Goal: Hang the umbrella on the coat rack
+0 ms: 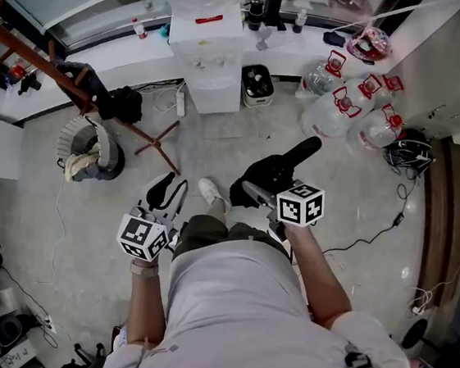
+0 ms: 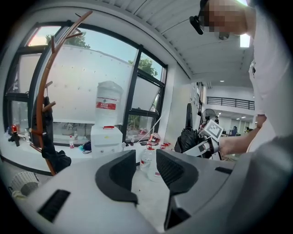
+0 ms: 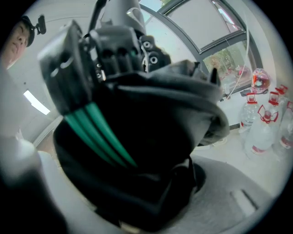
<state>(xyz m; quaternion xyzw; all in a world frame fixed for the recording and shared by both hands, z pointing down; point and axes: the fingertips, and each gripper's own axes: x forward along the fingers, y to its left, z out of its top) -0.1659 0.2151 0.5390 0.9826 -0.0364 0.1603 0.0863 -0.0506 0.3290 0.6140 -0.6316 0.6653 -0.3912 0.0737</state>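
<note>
Coat rack stands far left, a dark garment hung on it. The left gripper, jaws apart and empty, is the nearer to it. The right gripper is clamped on the folded black umbrella, whose length points far right, away from the rack. Pale floor below; a dispenser and bottles line the far wall.

umbrella: just one, black and folded
coat rack: one
left gripper plus right gripper: that's two
water dispenser: one
water jugs: at least four on the floor, kinda hard to count exactly
waste bin: one
</note>
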